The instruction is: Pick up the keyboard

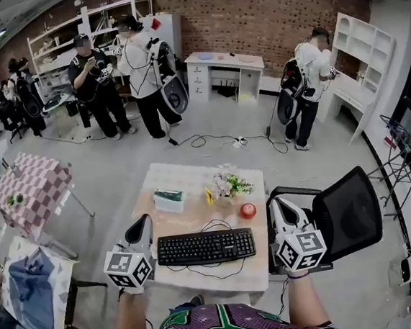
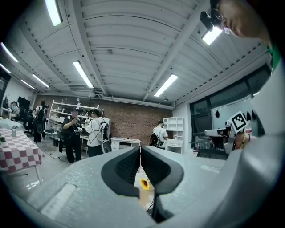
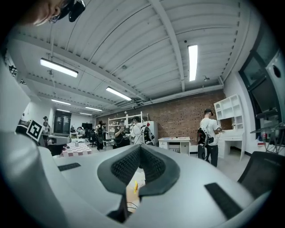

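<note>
A black keyboard (image 1: 206, 247) lies flat near the front edge of the small wooden table (image 1: 267, 273), its cable looping behind it. My left gripper (image 1: 140, 224) hangs just left of the keyboard's left end, pointing level, shut with nothing between its jaws. My right gripper (image 1: 278, 205) hangs just right of the keyboard's right end, also shut and empty. Neither touches the keyboard. In the left gripper view the dark pads (image 2: 129, 165) meet at their tips; in the right gripper view the pads (image 3: 127, 165) meet too. The keyboard is hidden in both gripper views.
On the table behind the keyboard stand a flower pot (image 1: 227, 187), a red apple (image 1: 248, 210) and a green-and-white box (image 1: 170, 199). A black office chair (image 1: 340, 216) is at the table's right. Several people stand further back near the shelves (image 1: 57, 48) and white desk (image 1: 224, 71).
</note>
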A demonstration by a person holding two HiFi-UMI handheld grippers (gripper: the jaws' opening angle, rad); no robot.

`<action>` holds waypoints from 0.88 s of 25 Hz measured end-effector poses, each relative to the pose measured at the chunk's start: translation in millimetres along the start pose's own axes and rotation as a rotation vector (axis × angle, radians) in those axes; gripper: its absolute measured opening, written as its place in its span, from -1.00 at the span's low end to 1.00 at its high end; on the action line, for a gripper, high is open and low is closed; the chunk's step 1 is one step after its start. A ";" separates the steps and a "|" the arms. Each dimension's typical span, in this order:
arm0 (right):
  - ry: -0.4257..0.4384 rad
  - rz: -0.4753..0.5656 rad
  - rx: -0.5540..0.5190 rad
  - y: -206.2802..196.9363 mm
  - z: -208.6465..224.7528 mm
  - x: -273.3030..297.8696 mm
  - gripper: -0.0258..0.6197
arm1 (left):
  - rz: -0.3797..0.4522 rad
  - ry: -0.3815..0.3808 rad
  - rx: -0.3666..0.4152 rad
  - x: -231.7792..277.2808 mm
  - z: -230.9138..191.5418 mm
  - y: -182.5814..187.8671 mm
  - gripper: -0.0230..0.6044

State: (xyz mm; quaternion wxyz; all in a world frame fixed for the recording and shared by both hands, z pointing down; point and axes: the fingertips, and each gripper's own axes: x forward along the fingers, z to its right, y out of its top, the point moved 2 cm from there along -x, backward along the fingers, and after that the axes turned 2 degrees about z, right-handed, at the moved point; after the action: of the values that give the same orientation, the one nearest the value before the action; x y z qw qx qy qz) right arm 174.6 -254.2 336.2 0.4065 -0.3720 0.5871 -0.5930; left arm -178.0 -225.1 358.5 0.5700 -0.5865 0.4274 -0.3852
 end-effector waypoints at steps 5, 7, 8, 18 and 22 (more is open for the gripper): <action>0.030 0.007 -0.024 3.6 -10.7 19.8 -0.79 | 0.004 -0.054 0.029 22.1 -12.3 6.7 -0.83; 0.055 0.004 -0.026 3.6 -15.8 25.8 -0.60 | -0.018 -0.104 0.030 32.0 -12.9 1.6 -0.41; 0.072 -0.003 -0.021 1.8 -17.8 29.0 -0.51 | -0.031 -0.122 0.031 36.5 -12.9 -2.4 -0.25; 0.098 -0.164 0.050 -55.1 -8.6 43.2 -0.16 | -0.135 -0.124 -0.041 47.1 -29.6 -59.1 -0.16; 0.080 -0.221 0.054 -80.3 2.6 49.0 -0.16 | -0.178 -0.110 -0.063 56.5 -35.8 -84.9 -0.16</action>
State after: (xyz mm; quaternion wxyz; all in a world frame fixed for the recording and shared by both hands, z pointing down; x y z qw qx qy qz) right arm 154.2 -301.9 414.6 0.3250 -0.3993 0.5420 -0.6642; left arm -187.3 -291.7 443.2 0.5372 -0.6602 0.3536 -0.3880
